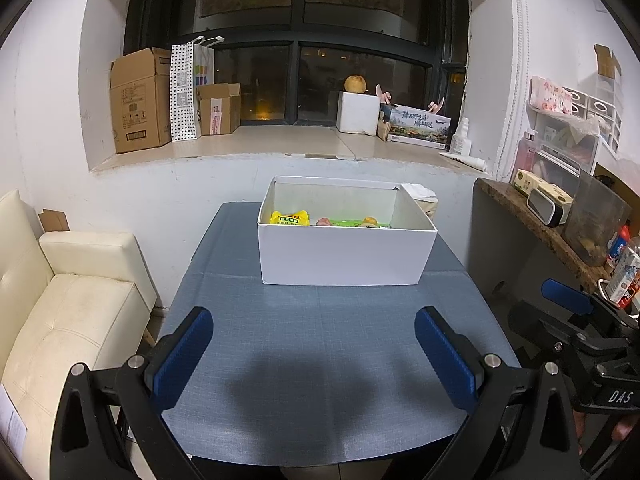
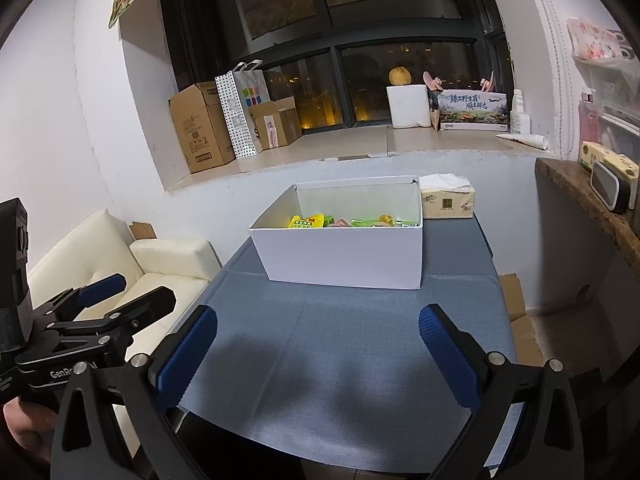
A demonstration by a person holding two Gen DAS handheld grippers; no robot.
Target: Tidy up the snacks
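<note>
A white open box (image 1: 344, 256) (image 2: 340, 256) stands on the far half of the blue-grey table (image 1: 320, 352) (image 2: 340, 360). Inside it lie a yellow snack packet (image 1: 290, 218) (image 2: 307, 222), green packets (image 1: 352, 223) (image 2: 362, 223) and a few small round snacks. My left gripper (image 1: 314, 354) hovers open over the table's near part, nothing between its blue pads. My right gripper (image 2: 318, 354) is likewise open and empty, to the right of the left one. Each gripper shows at the edge of the other's view, the right gripper (image 1: 580, 312) beyond the table's right side.
A tissue pack (image 2: 447, 202) lies behind the box on the right. A cream sofa (image 1: 60, 320) borders the table on the left, a dark counter (image 1: 540, 224) with clutter on the right. Cardboard boxes (image 1: 140, 100) and a paper bag stand on the window sill.
</note>
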